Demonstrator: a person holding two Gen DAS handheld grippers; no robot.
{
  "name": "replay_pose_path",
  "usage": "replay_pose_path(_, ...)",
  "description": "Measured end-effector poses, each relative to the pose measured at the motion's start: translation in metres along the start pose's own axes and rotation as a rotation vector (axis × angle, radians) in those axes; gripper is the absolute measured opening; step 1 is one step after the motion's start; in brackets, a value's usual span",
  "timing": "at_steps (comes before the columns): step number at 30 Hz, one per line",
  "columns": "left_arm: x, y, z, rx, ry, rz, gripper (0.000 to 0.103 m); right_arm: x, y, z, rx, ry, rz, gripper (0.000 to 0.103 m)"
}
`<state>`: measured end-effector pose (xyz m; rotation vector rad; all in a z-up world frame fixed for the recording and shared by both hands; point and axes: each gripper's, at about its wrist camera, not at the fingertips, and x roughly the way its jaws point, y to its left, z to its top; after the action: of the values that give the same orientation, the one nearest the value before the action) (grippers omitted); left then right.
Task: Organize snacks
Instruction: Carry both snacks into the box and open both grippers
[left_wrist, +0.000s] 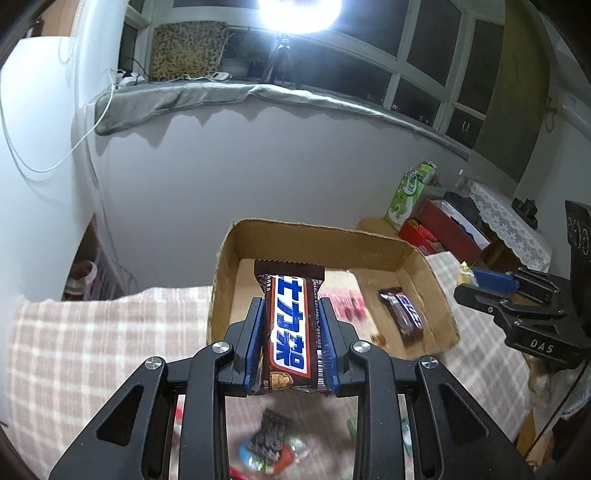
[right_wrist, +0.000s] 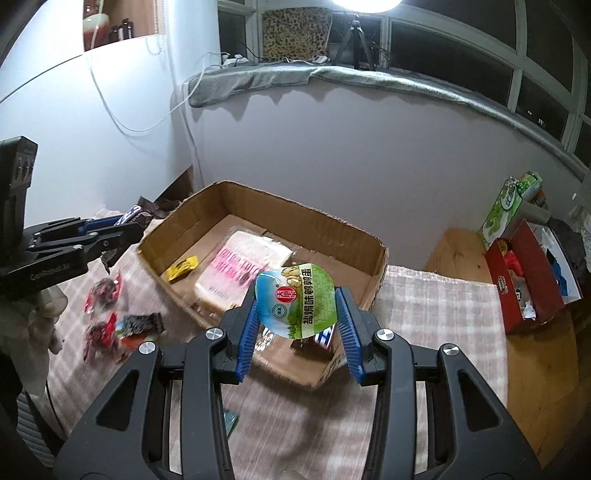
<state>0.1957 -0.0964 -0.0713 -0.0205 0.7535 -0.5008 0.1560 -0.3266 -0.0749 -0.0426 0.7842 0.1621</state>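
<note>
Left gripper (left_wrist: 291, 314): blue-padded fingers (left_wrist: 255, 343) closed narrowly on a brown chocolate bar (left_wrist: 290, 325) with a white-and-blue label; the bar stands lengthwise between the pads, its crimped top end projecting past the fingertips; it is held in the air in front of the cardboard box (left_wrist: 325, 236), clear of the cloth.

Right gripper (right_wrist: 297, 306): fingers (right_wrist: 349, 328) partly apart and clamped on a round sealed snack cup (right_wrist: 295, 304), its blue-and-green lid facing the camera; the cup hangs over the near edge of the box (right_wrist: 354, 232), lifted off the surface.

Cardboard box: open-topped, shallow, resting on a checked cloth (left_wrist: 92, 332) that covers the bench; inside, in the right wrist view, a clear packet with pink lettering (right_wrist: 240, 273) lies near the middle, a small yellow packet (right_wrist: 183, 267) beside it toward the left wall; in the left wrist view, a second brown chocolate bar (left_wrist: 402, 314) lies on the box floor near the right wall.

Loose snacks (right_wrist: 110, 321) in red and dark wrappers lie on the cloth left of the box, blurred; individual types cannot be told.

Beyond the cloth, on a wooden surface: a red box (right_wrist: 528, 273) with mixed contents; a green carton (right_wrist: 506, 210) standing behind it.
</note>
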Motion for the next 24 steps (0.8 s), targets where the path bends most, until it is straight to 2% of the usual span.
replay_pose_path(11,0.046,0.010,0.006,-0.015,0.070,0.012,0.026,0.058,-0.020,0.013,0.034,0.068,-0.001,0.042)
replay_pose_path(20,0.059,0.010,0.007,-0.003,0.093,0.023,0.027,0.083,-0.025,0.013,0.034,0.102,-0.001,0.043)
replay_pose_path(21,0.060,0.010,0.007,-0.002,0.096,0.030,0.027,0.084,-0.024,0.013,0.027,0.104,0.000,0.045)
replay_pose_path(22,0.062,0.011,0.008,-0.004,0.102,0.033,0.030,0.084,-0.022,0.012,0.023,0.106,-0.006,0.053)
replay_pose_path(23,0.062,0.011,0.008,-0.008,0.106,0.034,0.038,0.083,-0.021,0.012,0.018,0.103,-0.010,0.063)
replay_pose_path(24,0.062,0.011,0.009,-0.012,0.106,0.035,0.042,0.082,-0.020,0.012,0.016,0.098,-0.012,0.067)
